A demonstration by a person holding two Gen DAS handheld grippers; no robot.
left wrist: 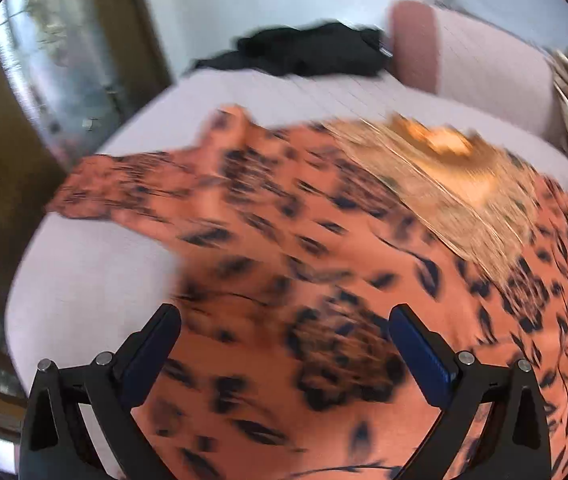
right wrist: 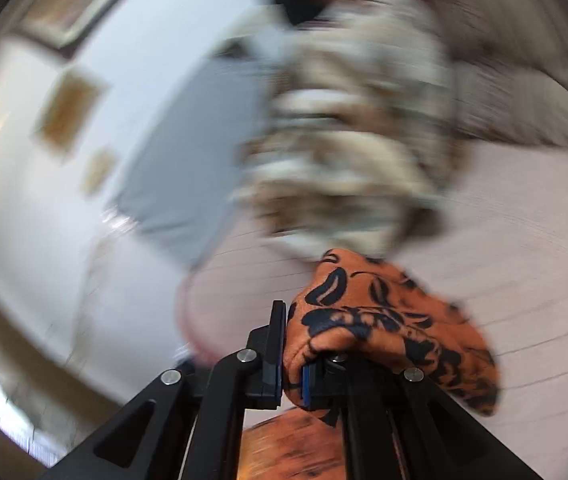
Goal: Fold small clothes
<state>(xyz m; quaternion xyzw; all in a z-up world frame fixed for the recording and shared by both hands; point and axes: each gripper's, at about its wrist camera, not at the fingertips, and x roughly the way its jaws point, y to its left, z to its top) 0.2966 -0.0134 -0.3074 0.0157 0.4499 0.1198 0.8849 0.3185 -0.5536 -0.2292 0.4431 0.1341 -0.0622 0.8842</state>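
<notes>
Right gripper (right wrist: 293, 356) pinches a bunched corner of the orange leopard-print garment (right wrist: 388, 320); left gripper (left wrist: 284, 332) hovers wide open, empty, above the same cloth spread on the pale sofa cushion (left wrist: 84, 280), sleeve toward ten o'clock. Thin fabric could slip the narrow pinch if tugged sharply, skewing the fold.

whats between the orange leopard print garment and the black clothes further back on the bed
Only bare pale pink ribbed bedcover, in the left wrist view, separates the orange black-spotted garment from the crumpled black clothing.
</notes>
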